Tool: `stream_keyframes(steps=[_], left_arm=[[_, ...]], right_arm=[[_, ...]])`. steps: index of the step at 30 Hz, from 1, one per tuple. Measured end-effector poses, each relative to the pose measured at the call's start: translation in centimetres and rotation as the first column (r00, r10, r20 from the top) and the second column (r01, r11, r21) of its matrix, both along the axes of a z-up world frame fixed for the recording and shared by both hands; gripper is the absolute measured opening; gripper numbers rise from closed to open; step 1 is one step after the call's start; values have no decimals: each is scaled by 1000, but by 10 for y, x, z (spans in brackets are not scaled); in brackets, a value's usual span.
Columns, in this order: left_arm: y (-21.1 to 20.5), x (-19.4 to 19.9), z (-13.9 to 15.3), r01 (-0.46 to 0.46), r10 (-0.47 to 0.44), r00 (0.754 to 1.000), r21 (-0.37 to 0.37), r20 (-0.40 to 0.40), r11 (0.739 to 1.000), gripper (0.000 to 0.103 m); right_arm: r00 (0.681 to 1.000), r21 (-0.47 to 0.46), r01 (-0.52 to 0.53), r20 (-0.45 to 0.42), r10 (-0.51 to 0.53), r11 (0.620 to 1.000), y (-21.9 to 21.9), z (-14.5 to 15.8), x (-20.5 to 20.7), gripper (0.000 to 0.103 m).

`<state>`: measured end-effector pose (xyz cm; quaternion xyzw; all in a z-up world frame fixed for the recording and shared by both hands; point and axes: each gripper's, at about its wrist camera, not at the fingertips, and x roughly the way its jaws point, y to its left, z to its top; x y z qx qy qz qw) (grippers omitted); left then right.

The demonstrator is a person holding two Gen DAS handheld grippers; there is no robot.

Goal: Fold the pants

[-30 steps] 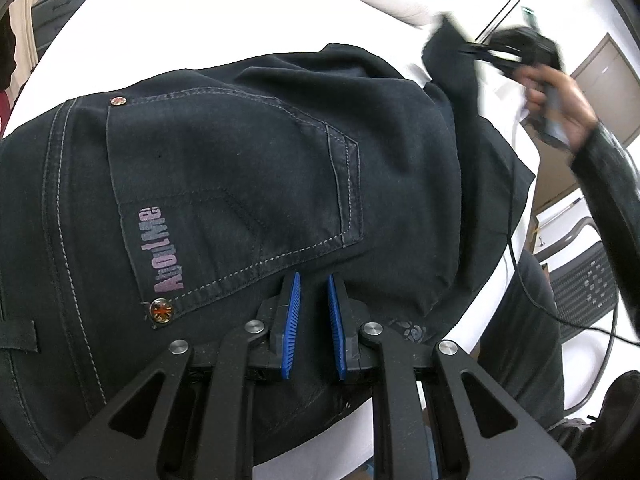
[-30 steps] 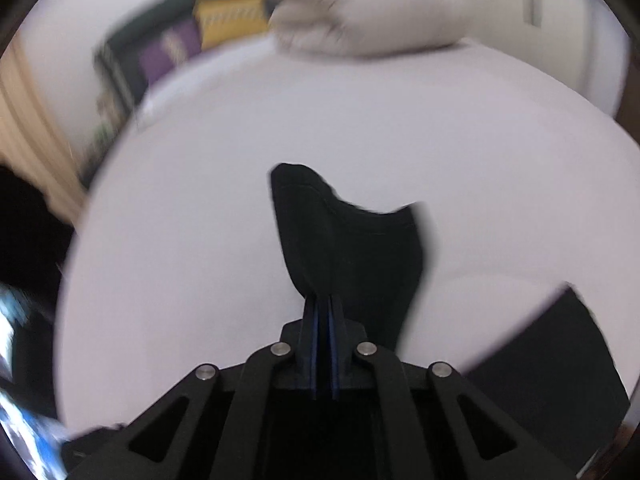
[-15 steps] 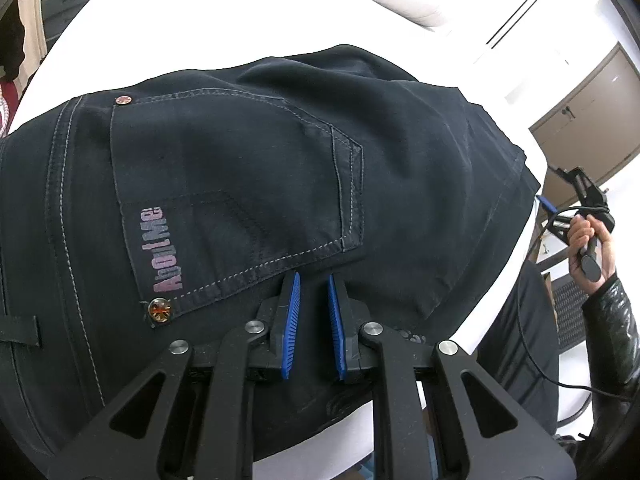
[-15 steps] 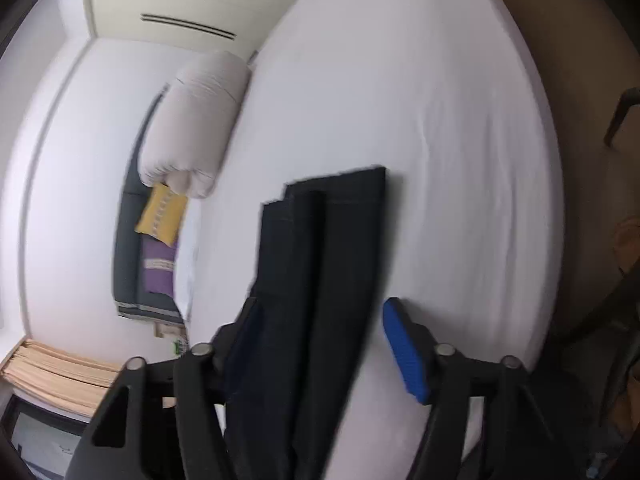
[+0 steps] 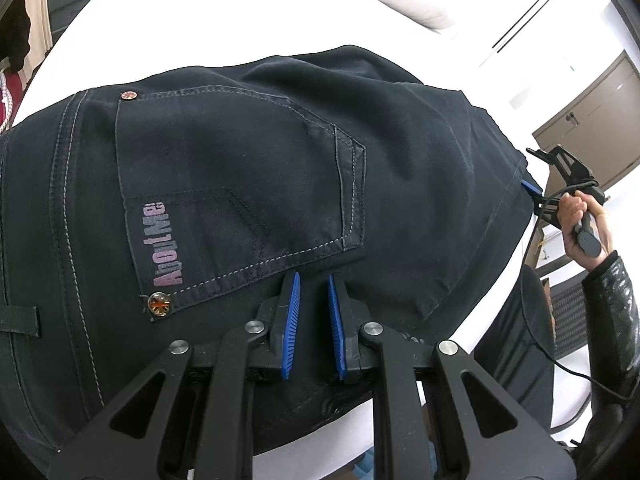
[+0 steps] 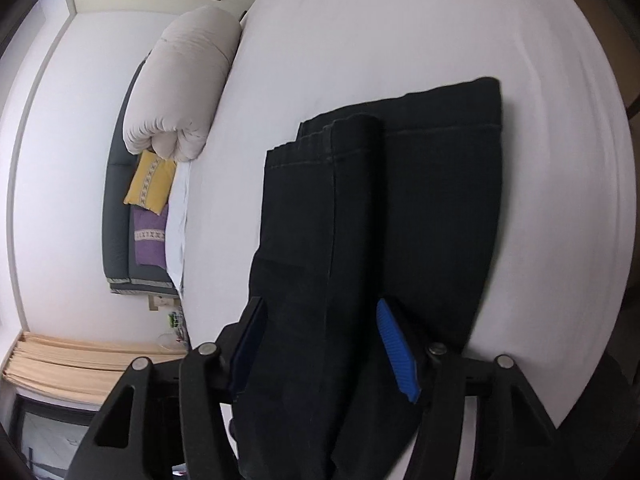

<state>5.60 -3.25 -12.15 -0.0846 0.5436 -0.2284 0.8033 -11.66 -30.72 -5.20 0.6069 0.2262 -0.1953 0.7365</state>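
Dark navy pants [image 5: 248,184] lie on a white bed [image 5: 224,12], back pocket up with a pink logo. My left gripper [image 5: 312,284] hovers over the seat just below the pocket, its blue pads a small gap apart with nothing between them. In the right wrist view the legs [image 6: 360,220] lie folded over each other on the sheet, hems at the far end. My right gripper [image 6: 320,316] is wide open and straddles the leg fabric without gripping it. It also shows in the left wrist view [image 5: 560,184], held at the pants' right edge.
A rolled white duvet [image 6: 184,84] lies at the head of the bed, with a yellow cushion [image 6: 150,184] and a purple cushion [image 6: 150,236] beside it. A brown cabinet [image 5: 592,120] and a mesh chair [image 5: 568,312] stand off the right bed edge.
My right gripper let go of the leg it held up, opened wide and came down to the pants' right edge. The legs now lie flat. My left gripper stayed put.
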Motion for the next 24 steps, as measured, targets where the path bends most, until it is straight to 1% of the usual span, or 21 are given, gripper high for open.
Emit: stream_keyframes(steps=[1,2,5,7,8,9,10,11,12,14,16,18,19,21,23,24], left_arm=[[1,0,0,0,0,1000,-2,0,1000,14],[1,0,0,-1,1,1000,-3,0,1000,14],[2,0,-1,-1,1,1000,-4,0,1000,14],[3,0,-1,-2,2,1000,-6,-1,1000,14],[3,0,-1,-1,1,1000,-7,-1,1000,14],[3,0,-1,-1,1,1000,-7,-2,1000,14],[3,0,-1,-1,1,1000,-7,-2,1000,14],[3,0,-1,-1,1,1000,-8,-2,1000,14],[4,0,-1,-2,2,1000,-10,-2,1000,14],[7,0,-1,-7,7,1000,-18,-5,1000,14],[11,1,-2,-15,14,1000,-33,-10,999,15],[15,2,-2,-23,22,1000,-49,-17,999,15],[17,3,-2,-27,26,999,-55,-20,998,15],[20,3,-2,-30,29,999,-63,-24,998,15],[23,3,-1,-27,26,999,-65,-23,998,15],[24,3,-1,-27,26,999,-67,-24,997,15]], right_arm=[[1000,7,6,19,-6,1000,-3,-1,4,61],[999,8,13,35,-13,1000,-4,-6,-1,61],[998,-3,45,49,-44,999,-15,-11,9,59],[997,-24,54,57,-53,998,-23,-11,13,47],[997,-30,51,64,-49,998,-27,-11,15,44],[997,-33,47,67,-44,998,-32,-13,16,32],[998,-35,47,51,-46,998,-36,-15,14,8],[998,-24,54,40,-53,998,-40,-18,11,6],[997,-16,62,56,-61,998,-42,-19,8,6],[995,-81,86,47,-82,993,-39,-8,-5,4],[992,-109,104,81,-96,989,-32,3,-24,4],[989,-139,134,79,-124,981,-28,8,-40,4],[987,-143,154,72,-144,978,-28,6,-47,4],[981,-120,190,49,-185,974,-33,-5,-57,4],[981,-83,189,52,-185,978,-37,-18,-60,4],[983,-84,182,47,-179,980,-39,-21,-59,4]])
